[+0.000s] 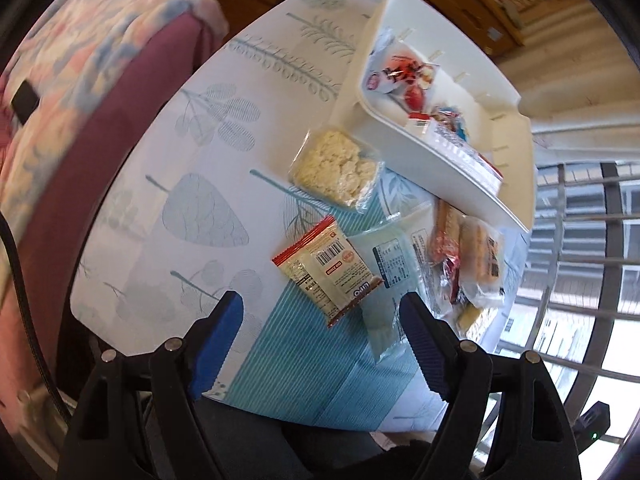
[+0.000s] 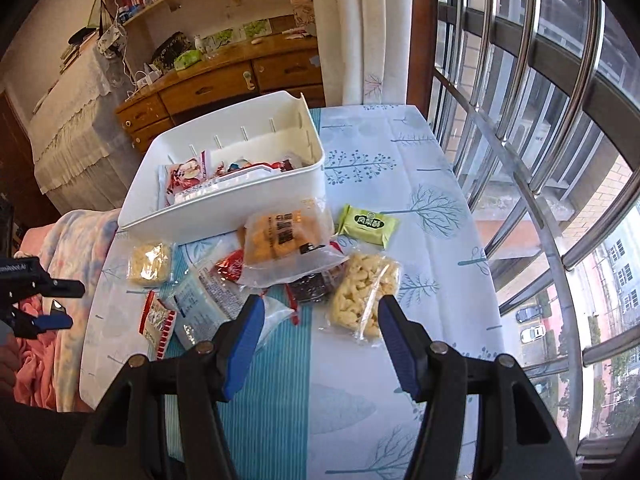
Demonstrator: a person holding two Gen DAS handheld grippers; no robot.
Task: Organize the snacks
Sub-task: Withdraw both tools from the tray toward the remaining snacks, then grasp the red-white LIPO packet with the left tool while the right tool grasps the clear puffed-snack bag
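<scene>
A desk (image 2: 436, 184) under a leaf-printed cloth carries a white bin (image 2: 224, 204). Before the bin lie loose snack packets: a green one (image 2: 368, 226), a red-edged one (image 1: 326, 270) and clear-wrapped puffed bars (image 2: 364, 294).

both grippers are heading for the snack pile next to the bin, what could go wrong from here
1. The packets overlap: the orange biscuit pack lies on a red wrapper and a dark packet, so one pinch may drag several.
2. The right gripper is open near the puffed-snack bag; squeezing could crush it.
3. The left gripper is open over the red-edged packet, which lies flat near the table edge and may slide off.
</scene>
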